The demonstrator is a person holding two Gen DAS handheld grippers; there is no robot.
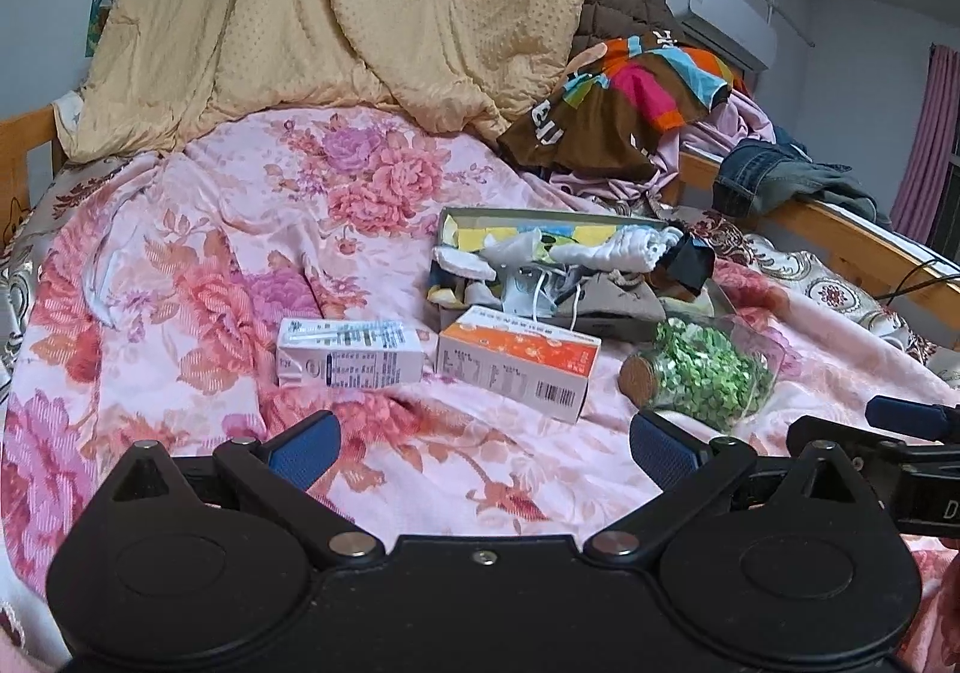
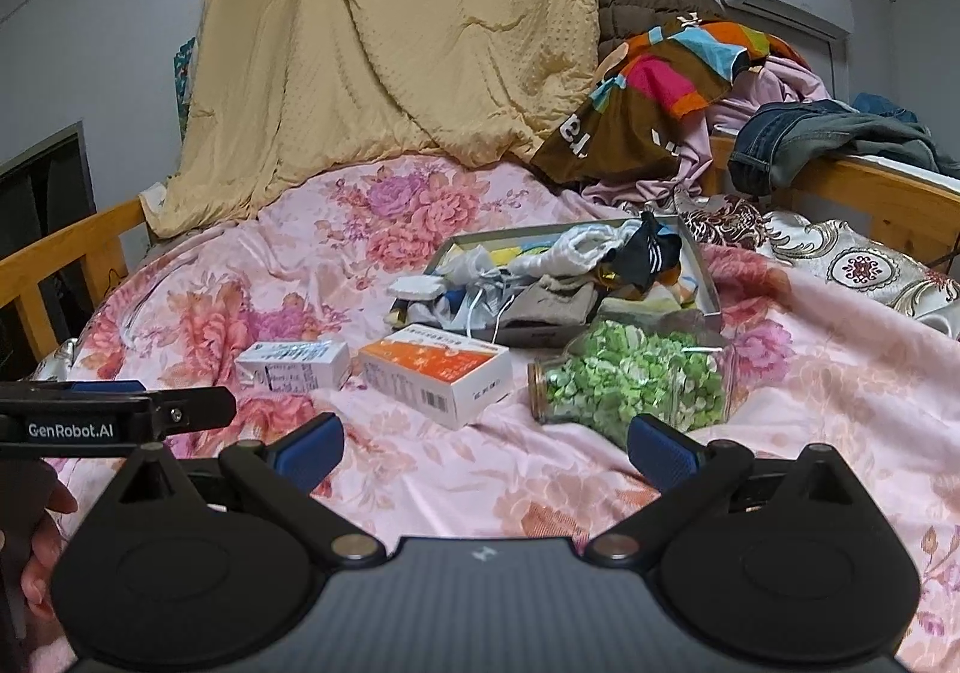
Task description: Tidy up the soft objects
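Tray (image 1: 528, 215) (image 2: 699, 262) is sitting mid-bed on the floral sheet (image 1: 240, 229) (image 2: 300, 253), holding the soft stuff: white cloth (image 1: 618, 247) (image 2: 591, 247) lying across the top, black item (image 1: 690, 259) (image 2: 651, 253) at its right end, grey pouch (image 1: 624, 298) (image 2: 558, 304) nearer the front edge, white cord (image 1: 576, 301) (image 2: 501, 316) trailing out over the rim.

Just in front of the tray: orange box (image 1: 519, 361) (image 2: 438, 370) touching or nearly touching the rim (can't tell which), white carton (image 1: 351, 355) (image 2: 294, 364) lying to its left with a small gap between. Jar (image 1: 702, 373) (image 2: 624, 382) of green bits is lying on its side right of the orange box, cork end facing left.

Left gripper (image 1: 483, 448) (image 2: 108, 409) is hovering over the sheet near the boxes, jaws spread wide, nothing between the pads. Right gripper (image 2: 483, 448) (image 1: 912, 421) is doing the same beside it, jaws wide apart and empty, the jar lying just beyond its right pad.

Behind: tan quilt (image 1: 336, 12) (image 2: 390, 30) hanging at the wall, clothes pile (image 1: 636, 96) (image 2: 672, 84) at right, jeans (image 1: 774, 175) (image 2: 822, 138) draped over the wooden rail (image 1: 840, 229) (image 2: 870, 187).
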